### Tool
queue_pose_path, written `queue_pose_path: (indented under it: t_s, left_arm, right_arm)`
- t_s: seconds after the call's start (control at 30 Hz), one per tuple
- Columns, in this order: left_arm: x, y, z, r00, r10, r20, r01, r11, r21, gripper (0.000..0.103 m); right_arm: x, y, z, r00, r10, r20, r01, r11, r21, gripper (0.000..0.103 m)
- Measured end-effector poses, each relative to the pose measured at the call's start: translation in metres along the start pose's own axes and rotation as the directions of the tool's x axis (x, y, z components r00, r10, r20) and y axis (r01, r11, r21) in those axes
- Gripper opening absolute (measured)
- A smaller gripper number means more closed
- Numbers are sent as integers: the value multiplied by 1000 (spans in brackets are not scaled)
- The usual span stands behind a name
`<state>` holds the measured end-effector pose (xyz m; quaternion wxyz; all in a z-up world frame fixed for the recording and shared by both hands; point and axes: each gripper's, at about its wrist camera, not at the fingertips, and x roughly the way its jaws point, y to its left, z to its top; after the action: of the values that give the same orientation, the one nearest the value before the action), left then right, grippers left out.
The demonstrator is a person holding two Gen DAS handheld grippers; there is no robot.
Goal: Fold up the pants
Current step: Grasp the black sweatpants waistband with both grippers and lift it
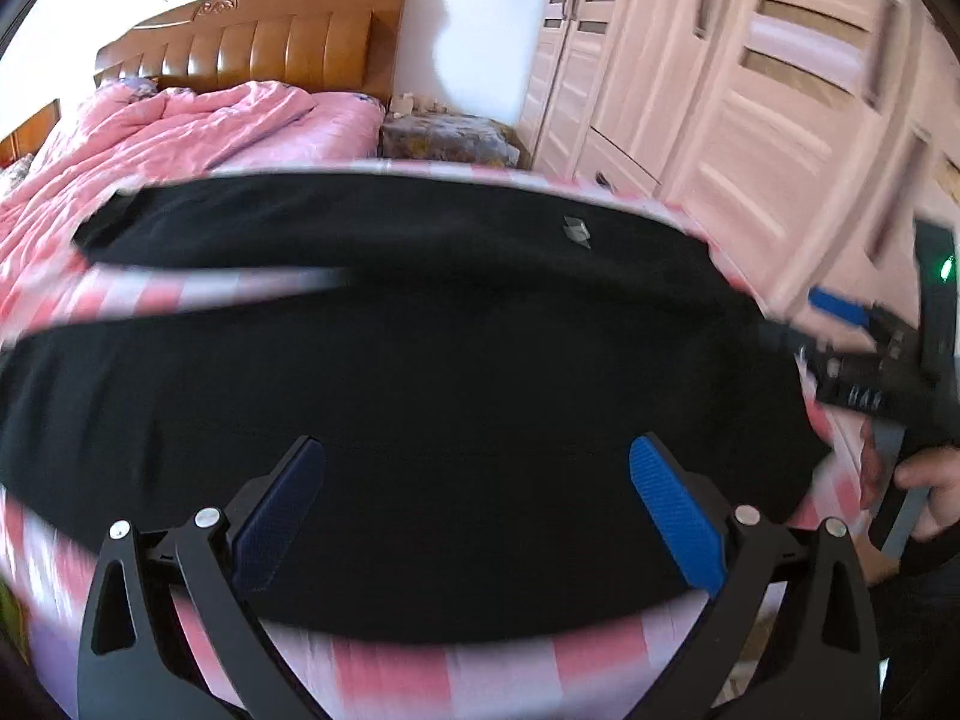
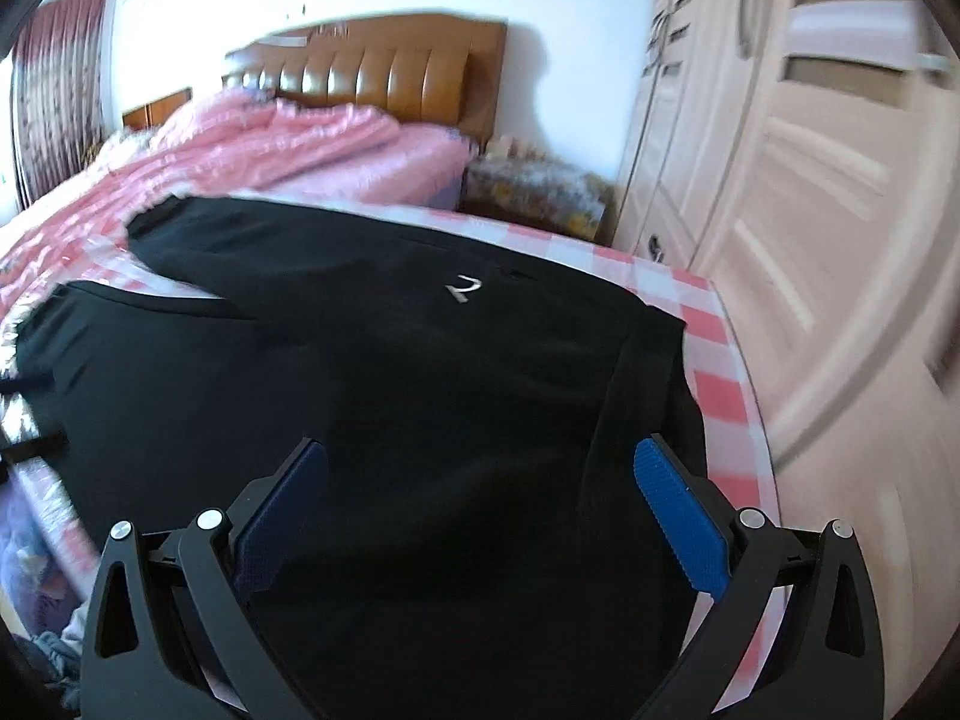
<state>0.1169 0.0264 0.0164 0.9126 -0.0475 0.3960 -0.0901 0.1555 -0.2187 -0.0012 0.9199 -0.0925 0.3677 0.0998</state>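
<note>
Black pants [image 1: 420, 360] lie spread flat on a pink-checked bed [image 1: 390, 666], legs parted toward the headboard [image 1: 252, 42]. The left gripper [image 1: 477, 510] and right gripper [image 2: 480, 510] hover over them, fingers wide apart, holding nothing.

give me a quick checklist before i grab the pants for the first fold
1. Black pants spread flat on the checked sheet: ok.
2. Legs lying apart, not yet folded: ok.
3. Left gripper open, fingers empty: ok.
4. Right gripper open, fingers empty: ok.
5. Right gripper near the waistband edge: ok.
6. Fingers touching the fabric: cannot tell, the frames are blurred.
</note>
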Motion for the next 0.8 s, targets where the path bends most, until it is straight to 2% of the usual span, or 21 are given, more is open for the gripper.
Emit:
queue_pose_path:
  t_s: [0.03,0.13,0.2,0.3,0.4,0.5,0.53,0.63,0.67,0.73,0.8]
  left_arm:
    - [18,5,27,1000,21,6,-21,999,25,102]
    - [63,10,79,996,94,4,-94,988,120,102]
    - [104,12,115,995,92,-32,-85,979,184,102]
    - [157,14,150,990,93,-107,-65,967,245,102]
    - [199,17,171,983,59,-173,-9,962,274,102]
    - [238,28,191,966,6,-257,50,976,211,102]
    - [249,32,197,958,-10,-288,67,980,188,102]
    - [283,42,213,910,-63,-409,133,981,144,101]
    - [287,44,217,905,-76,-418,149,978,144,101]
    - [292,41,224,903,-111,-414,193,968,162,101]
    - [292,36,227,892,-163,-421,264,945,194,101]
  right_arm:
    - [14,-8,9,1000,6,-17,-6,1000,4,99]
    - [69,-45,49,997,55,-45,-53,997,62,99]
    - [102,-64,70,995,81,-63,-75,993,90,99]
    - [153,-85,98,989,83,-120,-73,994,85,99]
    - [203,-96,119,974,101,-203,-95,995,41,99]
    - [237,-102,125,957,128,-260,-135,991,-11,99]
    - [244,-103,125,952,139,-273,-150,988,-22,99]
    - [256,-113,125,930,216,-296,-232,973,-19,99]
    - [256,-116,124,926,245,-286,-258,966,-10,99]
    - [255,-115,123,910,304,-282,-314,949,9,91]
    - [250,-110,120,901,346,-264,-361,932,-11,78]
